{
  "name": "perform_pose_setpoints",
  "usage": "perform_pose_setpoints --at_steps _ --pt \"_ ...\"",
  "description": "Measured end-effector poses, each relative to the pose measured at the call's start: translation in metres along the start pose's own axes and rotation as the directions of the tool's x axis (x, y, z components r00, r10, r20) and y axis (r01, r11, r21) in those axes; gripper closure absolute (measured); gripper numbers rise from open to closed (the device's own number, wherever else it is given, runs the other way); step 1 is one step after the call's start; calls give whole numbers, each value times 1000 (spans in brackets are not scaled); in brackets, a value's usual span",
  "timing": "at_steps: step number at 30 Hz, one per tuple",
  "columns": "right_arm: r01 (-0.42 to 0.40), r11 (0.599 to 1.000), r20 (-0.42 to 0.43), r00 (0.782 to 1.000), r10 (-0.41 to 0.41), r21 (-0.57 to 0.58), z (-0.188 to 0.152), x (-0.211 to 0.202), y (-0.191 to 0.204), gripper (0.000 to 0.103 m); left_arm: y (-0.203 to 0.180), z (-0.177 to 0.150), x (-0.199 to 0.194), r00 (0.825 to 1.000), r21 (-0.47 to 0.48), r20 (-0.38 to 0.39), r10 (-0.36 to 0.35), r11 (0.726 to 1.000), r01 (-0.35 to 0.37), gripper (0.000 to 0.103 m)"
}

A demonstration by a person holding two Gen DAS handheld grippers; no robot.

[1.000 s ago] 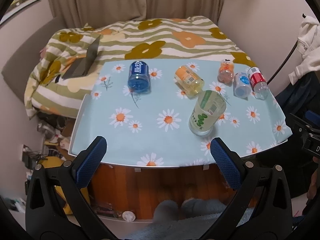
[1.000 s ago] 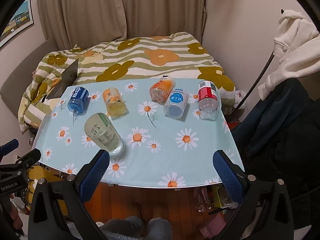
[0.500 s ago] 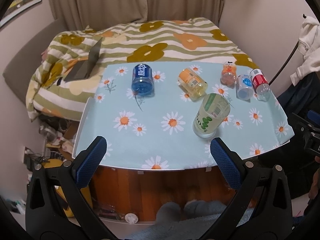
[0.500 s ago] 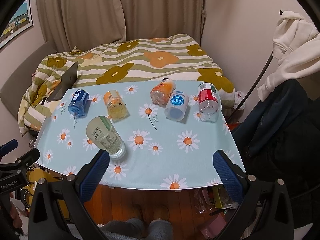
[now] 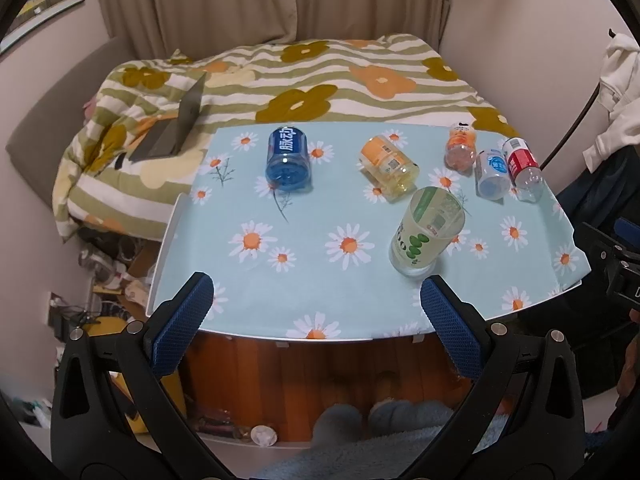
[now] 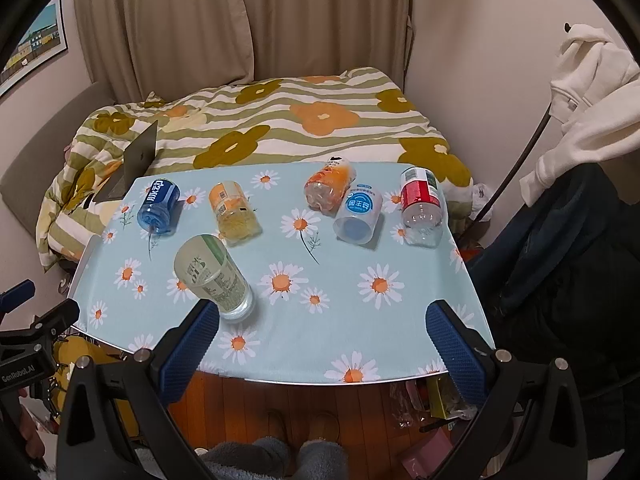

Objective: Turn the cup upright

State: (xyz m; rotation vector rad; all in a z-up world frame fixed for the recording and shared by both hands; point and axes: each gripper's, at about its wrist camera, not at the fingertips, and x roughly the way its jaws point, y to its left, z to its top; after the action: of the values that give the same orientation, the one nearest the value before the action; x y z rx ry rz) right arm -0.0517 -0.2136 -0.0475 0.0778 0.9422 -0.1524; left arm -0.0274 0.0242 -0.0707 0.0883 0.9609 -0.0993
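A pale green cup (image 5: 426,229) stands upright on the daisy-print table (image 5: 304,264), near its front edge; it also shows in the right wrist view (image 6: 214,276). Several other cups lie on their sides further back: blue (image 5: 288,159), yellow-orange (image 5: 388,169), orange (image 5: 461,151), white-blue (image 5: 493,174) and red (image 5: 522,169). My left gripper (image 5: 316,312) is open and empty, held above the table's front edge. My right gripper (image 6: 322,334) is open and empty, also at the front edge, right of the green cup.
A bed with a flowered striped quilt (image 5: 304,80) lies behind the table, with an open laptop (image 5: 176,128) on it. Clothes hang at the right (image 6: 588,120). Clutter sits on the floor at the left (image 5: 108,264).
Both grippers have drawn back and up a little from the table, so the table and cups look smaller and lower in both views. Nothing on the table has moved.
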Motion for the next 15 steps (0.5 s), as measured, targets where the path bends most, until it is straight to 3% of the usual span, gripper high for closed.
perform_pose_setpoints --at_steps 15 --pt "-1 1000 -2 1000 1 -2 2 0 3 0 0 1 -1 1000 1 11 4 1000 -4 0"
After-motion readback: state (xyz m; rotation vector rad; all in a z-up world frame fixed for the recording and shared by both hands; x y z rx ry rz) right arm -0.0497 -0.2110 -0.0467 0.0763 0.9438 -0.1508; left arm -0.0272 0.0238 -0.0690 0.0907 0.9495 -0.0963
